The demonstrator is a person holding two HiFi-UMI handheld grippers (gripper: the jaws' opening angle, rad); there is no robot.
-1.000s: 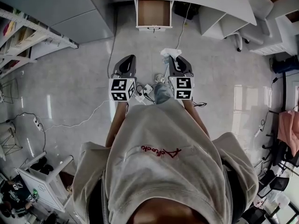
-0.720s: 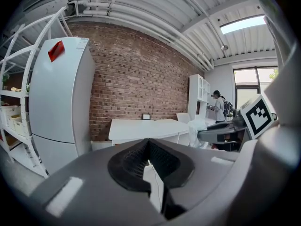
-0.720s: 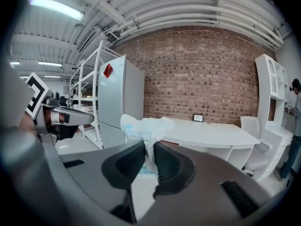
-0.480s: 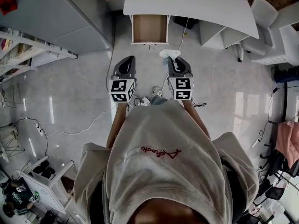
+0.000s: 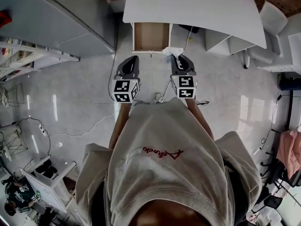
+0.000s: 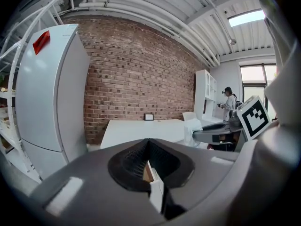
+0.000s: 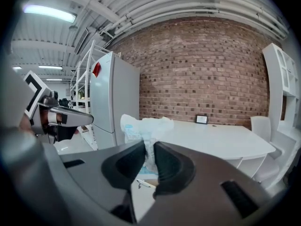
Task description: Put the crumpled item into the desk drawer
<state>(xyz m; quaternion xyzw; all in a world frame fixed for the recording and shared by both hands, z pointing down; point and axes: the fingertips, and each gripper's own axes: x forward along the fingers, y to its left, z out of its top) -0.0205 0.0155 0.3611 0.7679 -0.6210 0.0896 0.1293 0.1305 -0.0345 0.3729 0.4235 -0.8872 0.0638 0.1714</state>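
Right tool (image 5: pixel 181 60): clamped on the crumpled item (image 5: pixel 172 52), a white wad sticking out past the tips.
Left tool (image 5: pixel 128 64): jaws together, nothing between them.
Item's place: in the air above the floor (image 5: pixel 84 93), just short of the drawer's front right corner.
Drawer (image 5: pixel 150 36): pulled out from under the white surface (image 5: pixel 197 8), inside bare.
Done: item in the grip and close to the drawer, which is already open.
Left: carry it over the opening and release it inside.
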